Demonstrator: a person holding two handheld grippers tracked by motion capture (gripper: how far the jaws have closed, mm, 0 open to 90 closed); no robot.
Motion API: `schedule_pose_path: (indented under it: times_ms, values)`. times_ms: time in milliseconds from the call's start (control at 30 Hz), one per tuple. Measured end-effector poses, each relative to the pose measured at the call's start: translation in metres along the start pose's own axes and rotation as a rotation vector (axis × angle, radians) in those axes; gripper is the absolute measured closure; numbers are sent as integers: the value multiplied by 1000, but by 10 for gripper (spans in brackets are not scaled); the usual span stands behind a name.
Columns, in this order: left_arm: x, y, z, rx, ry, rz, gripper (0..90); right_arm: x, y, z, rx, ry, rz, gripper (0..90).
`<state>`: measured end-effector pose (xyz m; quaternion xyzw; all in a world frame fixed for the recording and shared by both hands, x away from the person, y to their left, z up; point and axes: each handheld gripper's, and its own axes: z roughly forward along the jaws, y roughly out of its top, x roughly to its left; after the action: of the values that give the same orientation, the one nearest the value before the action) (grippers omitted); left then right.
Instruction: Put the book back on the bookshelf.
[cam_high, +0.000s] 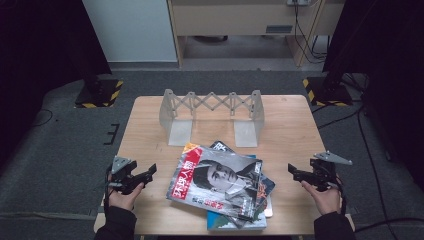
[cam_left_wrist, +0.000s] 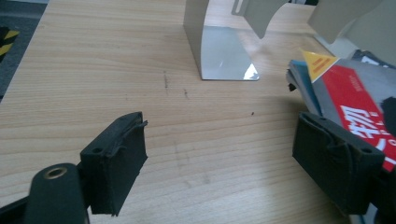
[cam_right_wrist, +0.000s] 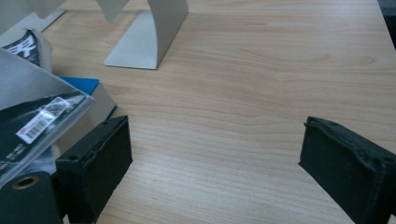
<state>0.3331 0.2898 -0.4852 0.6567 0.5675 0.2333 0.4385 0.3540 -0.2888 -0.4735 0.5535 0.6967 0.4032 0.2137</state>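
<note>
I have the left gripper (cam_high: 145, 176) at the near-left edge of the table (cam_high: 290, 125), jaws spread wide with nothing between them but bare wood. It sits just left of the magazine stack (cam_high: 225, 187), not touching it. In the left gripper view the top magazine (cam_left_wrist: 359, 98), with its red cover panel and yellow corner tag, lies just beyond the right-hand jaw; I can't tell whether that jaw brushes its edge.

The right gripper (cam_high: 297, 173) is at the near-right edge, jaws also wide apart and empty, pointing in toward the stack from the other side. In the right gripper view the glossy magazine edge with its barcode sticker (cam_right_wrist: 44, 116) overhangs beside the left-hand jaw, and a blue book (cam_right_wrist: 91, 91) shows under it.

The stack is at the table's centre-front, between the 2 grippers, several magazines fanned loosely with the top one tilted, a portrait on its cover. It lies flat on the table.

Behind the stack stands an expanding metal book rack (cam_high: 212, 112), upright, 2 end plates joined by a scissor lattice, no books in it. Stack and rack are near each other but apart.
</note>
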Motion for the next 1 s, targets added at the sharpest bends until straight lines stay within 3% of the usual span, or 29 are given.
schedule_pose_path:
  times_ms: [167, 400, 700, 1000]
  values:
    - [-6, -3, -4, 5, -47, -4, 180, 8, 2, -5, -23, 19, 3, 94]
    - [-16, -9, -9, 13, -117, -7, 205, 28, 5, -7, -31, 47, -35, 92]
    - [-27, -14, -4, 53, -211, -26, 234, 50, 6, -5, -49, 102, -53, 92]
    - [-36, -21, -2, 77, -265, -8, 259, 70, 4, -1, -42, 151, -75, 92]
